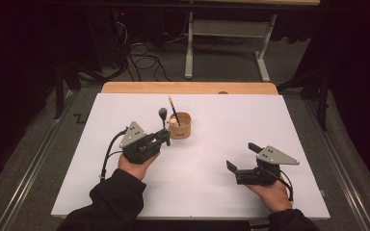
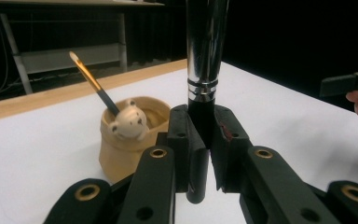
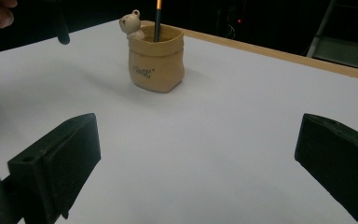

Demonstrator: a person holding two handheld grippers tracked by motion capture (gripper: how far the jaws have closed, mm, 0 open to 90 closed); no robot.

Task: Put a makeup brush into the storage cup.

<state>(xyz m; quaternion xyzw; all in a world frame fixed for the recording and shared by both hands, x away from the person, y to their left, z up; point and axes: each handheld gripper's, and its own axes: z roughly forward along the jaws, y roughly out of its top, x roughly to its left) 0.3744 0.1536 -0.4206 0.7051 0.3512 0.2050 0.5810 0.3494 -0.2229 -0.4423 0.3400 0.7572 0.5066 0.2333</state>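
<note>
A tan sack-shaped pot [image 1: 180, 126] with a small bear figure [image 2: 129, 122] on its rim stands mid-table on the white board [image 1: 221, 115]. A thin orange-tipped brush [image 1: 173, 109] leans inside it. Just left of the pot, my left gripper [image 1: 165, 137] is shut on the black handle of a thick brush [image 1: 163, 115], holding it upright. Its silver ferrule [image 2: 207, 51] rises above the jaws of the left gripper [image 2: 204, 140]. My right gripper [image 1: 242, 156] rests open near the front right, with nothing between its jaws. The right gripper [image 3: 196, 163] faces the pot [image 3: 157, 63] from a distance.
A wooden table edge [image 1: 188, 87] borders the white board at the back. Beyond it, a table frame [image 1: 226, 43] and cables [image 1: 144, 60] sit on the floor. Bare board stretches between the pot and the right gripper.
</note>
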